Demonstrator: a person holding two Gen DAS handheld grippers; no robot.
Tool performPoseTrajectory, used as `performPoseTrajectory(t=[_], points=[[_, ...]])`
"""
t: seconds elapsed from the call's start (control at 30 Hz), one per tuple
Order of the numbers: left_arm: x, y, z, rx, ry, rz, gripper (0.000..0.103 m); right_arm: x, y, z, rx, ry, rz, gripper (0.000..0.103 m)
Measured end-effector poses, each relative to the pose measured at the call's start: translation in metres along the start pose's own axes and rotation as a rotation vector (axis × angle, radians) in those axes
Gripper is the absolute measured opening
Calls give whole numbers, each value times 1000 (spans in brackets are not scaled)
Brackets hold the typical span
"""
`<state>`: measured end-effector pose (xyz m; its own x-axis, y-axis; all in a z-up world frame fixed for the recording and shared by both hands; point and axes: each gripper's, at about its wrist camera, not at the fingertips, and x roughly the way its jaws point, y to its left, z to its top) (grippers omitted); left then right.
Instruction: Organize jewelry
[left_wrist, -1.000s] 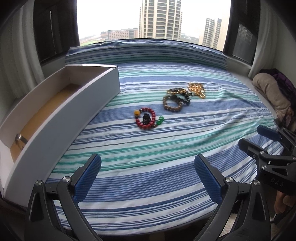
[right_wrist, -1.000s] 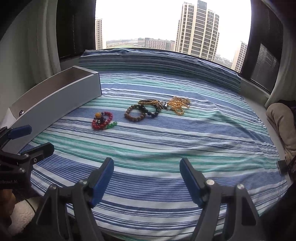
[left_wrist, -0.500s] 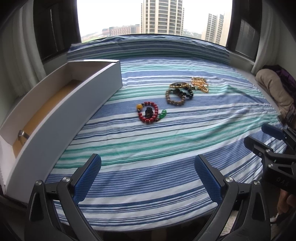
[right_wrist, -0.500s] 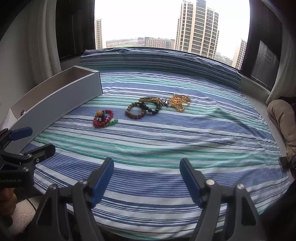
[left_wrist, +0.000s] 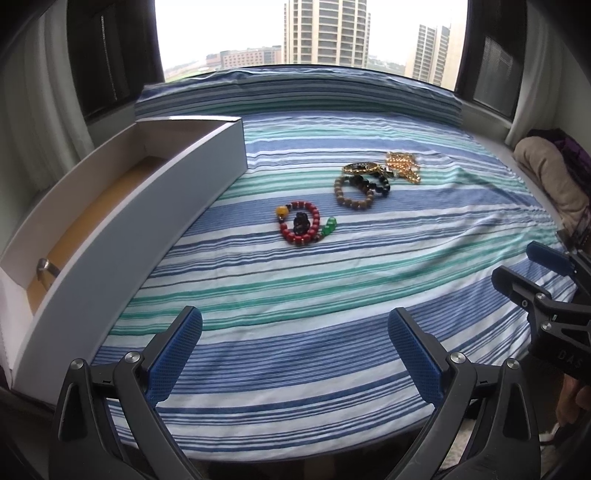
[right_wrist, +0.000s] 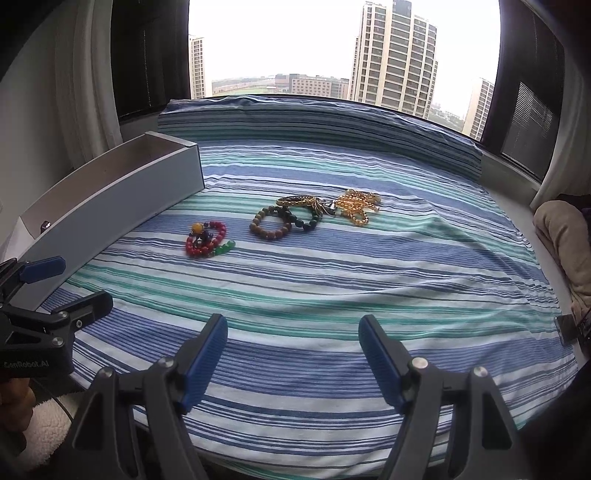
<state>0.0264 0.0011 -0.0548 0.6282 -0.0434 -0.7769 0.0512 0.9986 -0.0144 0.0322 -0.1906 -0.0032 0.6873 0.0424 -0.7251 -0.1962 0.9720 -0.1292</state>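
Observation:
A red bead bracelet (left_wrist: 300, 222) (right_wrist: 205, 238) lies on the striped cloth. Behind it lie a brown bead bracelet (left_wrist: 351, 191) (right_wrist: 270, 223), a dark bead bracelet (left_wrist: 377, 184) (right_wrist: 307, 220) and a gold chain (left_wrist: 403, 166) (right_wrist: 357, 205), bunched together. A long white box (left_wrist: 122, 221) (right_wrist: 110, 199) stands open at the left with a metal ring (left_wrist: 46, 266) inside. My left gripper (left_wrist: 295, 349) is open and empty, near the front edge. My right gripper (right_wrist: 293, 349) is open and empty, well short of the jewelry.
The striped cloth (left_wrist: 332, 288) covers a window-side platform with a raised striped bolster (left_wrist: 295, 92) at the back. A beige cushion (left_wrist: 550, 173) lies at the right. A small dark object (right_wrist: 569, 326) sits at the cloth's right edge.
Both grippers have risen and moved slightly forward; the jewelry sits a little lower and nearer in both views. Both stay open. Nothing on the cloth has moved.

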Motion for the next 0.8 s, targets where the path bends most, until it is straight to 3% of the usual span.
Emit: performPoseTrajectory(t=[0.47, 0.8], points=[[5, 14, 3, -48, 30, -4, 101, -2, -4, 3, 14, -7, 7, 75], [17, 21, 31, -78, 24, -35, 101, -5, -10, 0, 29, -15, -1, 75]])
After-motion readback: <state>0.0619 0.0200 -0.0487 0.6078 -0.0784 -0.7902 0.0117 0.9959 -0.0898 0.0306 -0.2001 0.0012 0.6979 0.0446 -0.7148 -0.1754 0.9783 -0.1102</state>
